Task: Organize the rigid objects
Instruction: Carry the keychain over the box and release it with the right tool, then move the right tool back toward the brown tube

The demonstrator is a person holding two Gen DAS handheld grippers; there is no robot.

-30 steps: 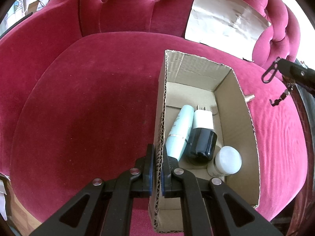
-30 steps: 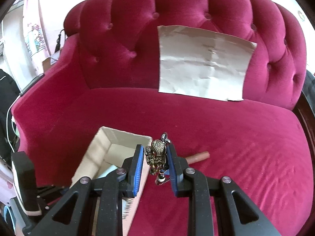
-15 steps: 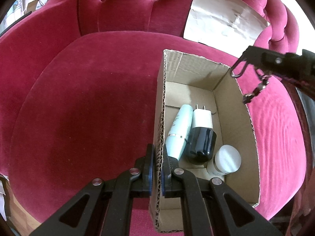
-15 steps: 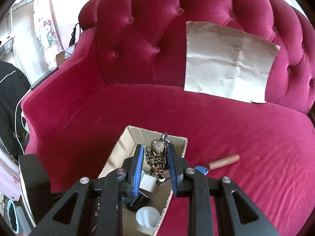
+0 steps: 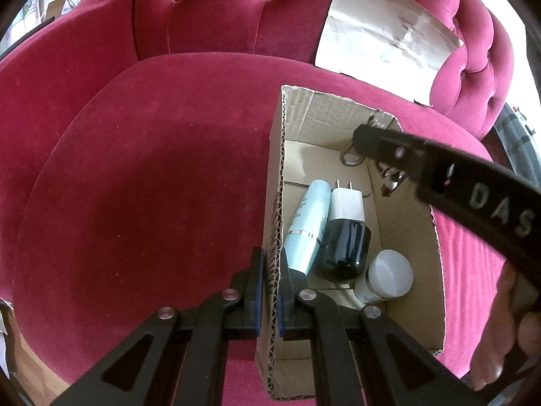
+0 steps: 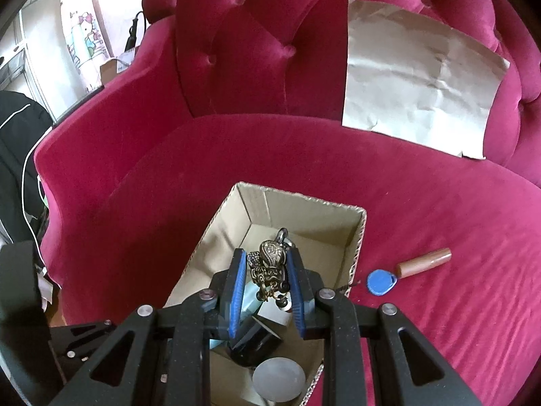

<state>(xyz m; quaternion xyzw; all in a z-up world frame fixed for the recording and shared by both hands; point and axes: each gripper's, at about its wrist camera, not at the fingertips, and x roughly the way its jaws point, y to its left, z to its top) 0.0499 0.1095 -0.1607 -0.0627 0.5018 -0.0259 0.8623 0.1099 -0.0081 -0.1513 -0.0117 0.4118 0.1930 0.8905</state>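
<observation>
Right gripper (image 6: 264,282): I have it clamped on a brass keychain charm (image 6: 270,260); the blue pads press it from both sides, its ring pokes up past the fingertips and small chains dangle beneath.
Right gripper position: I see it poised over the open top of the cardboard box (image 6: 358,237); in the left wrist view it reaches in from the right over the box's far end.
Left gripper (image 5: 268,291): I have it pinched tight on the left wall of the cardboard box (image 5: 275,182), one finger outside, one inside.
Box contents, left: pale blue tube (image 5: 306,226), lying lengthwise along the gripped wall.
Box contents, middle: white plug adapter (image 5: 346,203), prongs toward the far end, touching the tube's side; a black round-ended body (image 5: 345,247) joins its near end.
Box contents, right: white-capped bottle (image 5: 389,275), cap facing the camera, just beside the black body.
Box floor, far end: bare cardboard below the charm.
Outside the box, right: blue key fob (image 6: 381,281) on the cushion, just beside the box's right wall; a brown cylindrical stick (image 6: 424,262) lies just beyond it.
Support: red velvet sofa (image 6: 439,209), box standing on the seat cushion.
Backrest: creased sheet of pale paper (image 6: 416,81) leaning against the tufted back.
Room edge, left of right wrist view: dark garment (image 6: 17,149) and a cartoon-print hanging (image 6: 83,34).
Person: part of a hand (image 5: 507,335) at the lower right of the left wrist view, behind the right gripper's arm.
</observation>
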